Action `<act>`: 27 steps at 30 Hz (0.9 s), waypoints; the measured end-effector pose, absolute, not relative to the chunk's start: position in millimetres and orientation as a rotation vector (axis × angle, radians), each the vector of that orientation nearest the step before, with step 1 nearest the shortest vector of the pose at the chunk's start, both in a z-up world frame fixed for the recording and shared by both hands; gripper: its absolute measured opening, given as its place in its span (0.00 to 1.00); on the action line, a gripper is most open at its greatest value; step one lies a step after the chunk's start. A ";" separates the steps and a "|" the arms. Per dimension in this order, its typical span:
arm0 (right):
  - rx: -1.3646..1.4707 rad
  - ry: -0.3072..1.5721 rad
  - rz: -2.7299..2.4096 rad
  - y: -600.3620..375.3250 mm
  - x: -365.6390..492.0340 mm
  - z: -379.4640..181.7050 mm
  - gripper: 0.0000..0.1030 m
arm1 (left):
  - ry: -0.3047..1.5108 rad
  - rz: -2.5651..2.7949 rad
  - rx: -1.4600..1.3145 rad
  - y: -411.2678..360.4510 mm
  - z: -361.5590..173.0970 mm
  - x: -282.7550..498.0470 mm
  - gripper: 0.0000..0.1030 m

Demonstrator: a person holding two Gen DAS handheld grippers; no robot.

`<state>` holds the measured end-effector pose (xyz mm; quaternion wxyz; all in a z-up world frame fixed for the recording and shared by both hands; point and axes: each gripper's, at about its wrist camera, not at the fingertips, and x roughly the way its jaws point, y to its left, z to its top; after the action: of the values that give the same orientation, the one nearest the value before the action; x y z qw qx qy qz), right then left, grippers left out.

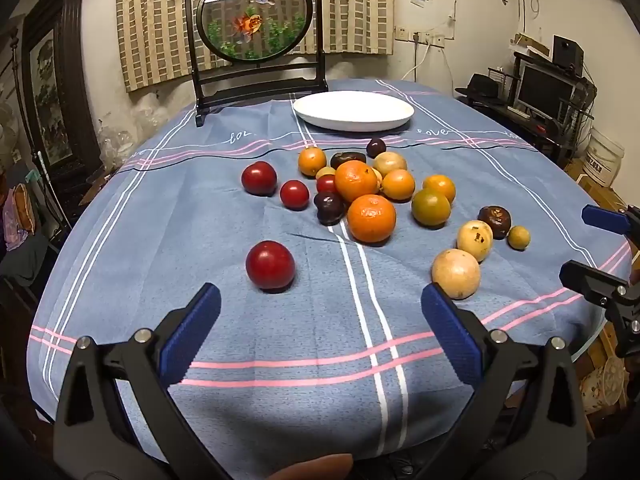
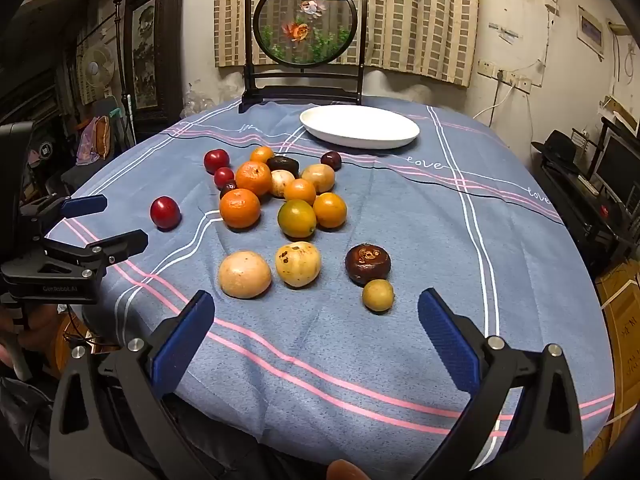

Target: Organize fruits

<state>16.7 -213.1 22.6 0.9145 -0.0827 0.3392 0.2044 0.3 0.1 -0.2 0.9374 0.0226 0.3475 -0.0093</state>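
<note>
Your left gripper [image 1: 320, 300] and right gripper [image 2: 316, 308] both gape wide, holding nothing. The fruits [image 1: 371, 218] lie scattered on the blue tablecloth [image 1: 200, 240], near a white plate [image 1: 353, 110] before curtains [image 1: 152, 20].

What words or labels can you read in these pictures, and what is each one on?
"love": stitched repeatedly on the blue tablecloth.
"GenRobot.AI": on the left tool's black body.
Writing on the cardboard box is too blurred to read.
No text on the white plate.
</note>
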 end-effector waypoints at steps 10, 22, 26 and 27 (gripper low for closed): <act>-0.172 0.701 0.398 -213.5 18.0 20.5 0.99 | 0.709 -0.020 0.042 5.8 3.9 0.2 0.98; -0.169 0.705 0.394 -215.2 20.4 22.9 0.99 | 0.707 -0.032 0.036 2.8 -0.1 1.7 0.98; -0.168 0.707 0.389 -216.5 20.8 22.9 0.99 | 0.705 -0.032 0.034 0.7 1.4 -1.3 0.98; -0.169 0.707 0.388 -216.0 19.6 23.6 0.99 | 0.705 -0.033 0.034 0.0 1.2 -1.3 0.98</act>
<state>19.6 -216.0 23.6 0.9163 -0.0821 0.3436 0.1887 -1.3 0.0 1.2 0.9382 0.0166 0.3452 -0.0160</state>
